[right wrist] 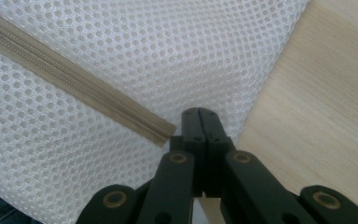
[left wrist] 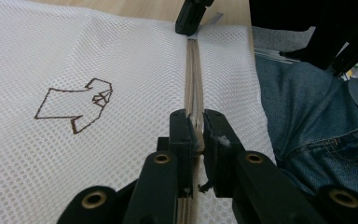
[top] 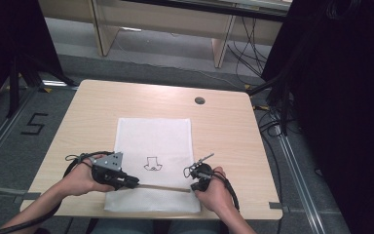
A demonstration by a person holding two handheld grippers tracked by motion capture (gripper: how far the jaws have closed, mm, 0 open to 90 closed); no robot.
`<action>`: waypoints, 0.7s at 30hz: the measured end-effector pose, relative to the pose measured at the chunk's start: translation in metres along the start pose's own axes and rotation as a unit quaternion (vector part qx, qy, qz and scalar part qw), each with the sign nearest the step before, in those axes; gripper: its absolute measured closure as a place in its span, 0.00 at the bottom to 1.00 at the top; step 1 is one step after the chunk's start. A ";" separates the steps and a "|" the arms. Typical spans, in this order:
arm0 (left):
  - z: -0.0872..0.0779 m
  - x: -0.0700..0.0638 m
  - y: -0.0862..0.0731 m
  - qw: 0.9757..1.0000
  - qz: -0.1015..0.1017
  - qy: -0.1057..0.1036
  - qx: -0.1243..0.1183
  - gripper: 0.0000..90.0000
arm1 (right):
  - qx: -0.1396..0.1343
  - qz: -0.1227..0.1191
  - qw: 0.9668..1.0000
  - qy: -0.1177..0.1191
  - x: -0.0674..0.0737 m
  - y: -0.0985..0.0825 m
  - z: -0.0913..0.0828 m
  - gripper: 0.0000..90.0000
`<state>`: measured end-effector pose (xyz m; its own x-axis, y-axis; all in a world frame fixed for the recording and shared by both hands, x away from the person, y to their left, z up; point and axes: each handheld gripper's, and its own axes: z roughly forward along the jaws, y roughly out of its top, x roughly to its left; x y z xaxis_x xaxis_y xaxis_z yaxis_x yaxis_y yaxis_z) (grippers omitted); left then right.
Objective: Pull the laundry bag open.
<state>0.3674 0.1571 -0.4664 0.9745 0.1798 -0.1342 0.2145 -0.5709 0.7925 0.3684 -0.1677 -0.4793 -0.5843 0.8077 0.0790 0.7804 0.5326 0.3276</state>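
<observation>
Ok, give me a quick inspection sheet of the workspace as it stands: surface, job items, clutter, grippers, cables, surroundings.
Surface: light wooden table, with a round grommet near the far edge.
Job's things: white mesh laundry bag lying flat, a brown shirt emblem on it; tan zipper runs along its near edge.
Clutter: nothing seen.
Grippers: left gripper shut on the zipper; right gripper shut on the mesh at the zipper's end.
Cables: a black cable loops from the left gripper; loose black cables on the floor at the right.
Surroundings: grey floor marked 5, wooden furniture beyond, dark curtains at both sides.
</observation>
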 end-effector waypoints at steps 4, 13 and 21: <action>-0.002 0.002 0.000 1.000 0.001 0.004 -0.001 0.91 | 0.000 -0.003 1.000 0.000 0.000 0.000 0.000 1.00; -0.007 0.003 0.000 1.000 0.001 0.000 -0.003 0.91 | 0.002 0.003 1.000 -0.003 0.001 0.000 0.000 1.00; -0.015 0.004 -0.005 1.000 -0.006 0.006 -0.015 0.91 | 0.003 0.004 1.000 -0.005 0.001 0.000 0.000 1.00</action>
<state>0.3695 0.1732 -0.4623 0.9708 0.1968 -0.1371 0.2244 -0.5435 0.8089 0.3677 -0.1668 -0.4788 -0.5757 0.8144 0.0726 0.7866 0.5273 0.3212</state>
